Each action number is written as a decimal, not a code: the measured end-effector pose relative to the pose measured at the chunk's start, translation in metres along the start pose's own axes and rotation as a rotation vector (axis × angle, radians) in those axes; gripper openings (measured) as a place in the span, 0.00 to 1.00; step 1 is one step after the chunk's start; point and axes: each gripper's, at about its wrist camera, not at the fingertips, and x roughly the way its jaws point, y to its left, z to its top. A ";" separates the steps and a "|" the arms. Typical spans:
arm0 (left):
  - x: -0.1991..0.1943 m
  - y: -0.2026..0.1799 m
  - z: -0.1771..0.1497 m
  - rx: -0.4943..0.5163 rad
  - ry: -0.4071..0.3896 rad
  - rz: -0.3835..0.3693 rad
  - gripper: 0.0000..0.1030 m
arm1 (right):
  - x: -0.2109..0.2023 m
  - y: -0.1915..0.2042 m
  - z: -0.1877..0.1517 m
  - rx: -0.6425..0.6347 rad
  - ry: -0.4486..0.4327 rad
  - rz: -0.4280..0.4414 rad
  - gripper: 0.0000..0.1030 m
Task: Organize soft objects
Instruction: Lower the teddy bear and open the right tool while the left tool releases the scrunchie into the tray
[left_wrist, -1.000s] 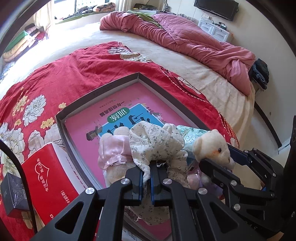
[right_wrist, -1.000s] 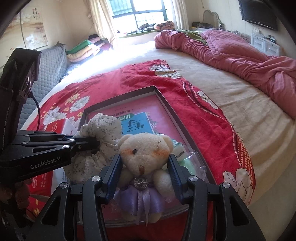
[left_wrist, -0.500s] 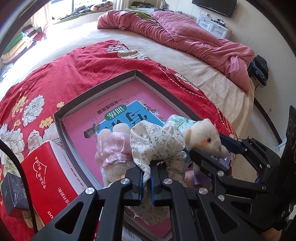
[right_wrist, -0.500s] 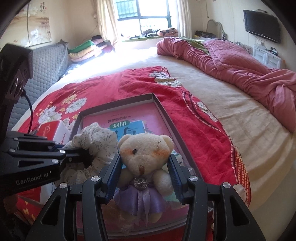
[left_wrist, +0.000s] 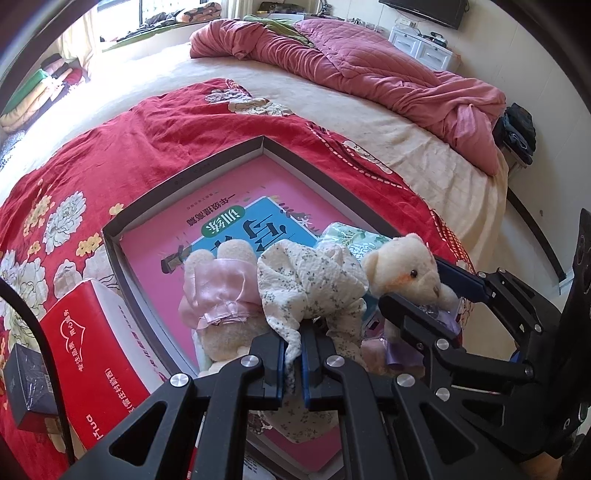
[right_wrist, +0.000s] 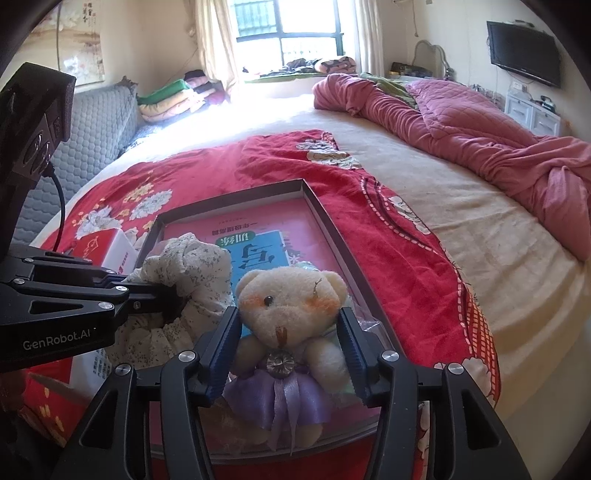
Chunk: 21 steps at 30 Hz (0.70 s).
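The left gripper (left_wrist: 293, 363) reached level over the tray (left_wrist: 192, 173), fingers pinching the floral cloth (left_wrist: 314, 280). Just right of it, the right gripper (right_wrist: 288, 354) squeezed the teddy bear (right_wrist: 288, 306) between its fingers, above the tray's near edge.

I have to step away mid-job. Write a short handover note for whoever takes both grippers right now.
Left gripper: jaws shut on the floral cloth bundle, held above the near end of the tray.
Right gripper: jaws shut on the bear in the purple dress, held upright over the tray's near edge.
Tray: lies on the red floral quilt, lined with a pink and blue book. A bear in a pink dress and a pale green packet lie in it.
Done: both items picked up.
Left: place both, probably in the tray; the final spot is not evident.
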 end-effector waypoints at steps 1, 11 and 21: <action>0.000 -0.001 0.000 0.001 0.001 -0.002 0.07 | -0.001 0.000 0.000 -0.001 -0.004 0.000 0.56; 0.006 -0.011 -0.001 0.025 0.018 -0.014 0.07 | -0.013 -0.015 0.001 0.040 -0.015 -0.008 0.62; 0.013 -0.014 0.011 0.024 0.012 -0.016 0.07 | -0.017 -0.027 -0.001 0.102 -0.022 -0.036 0.64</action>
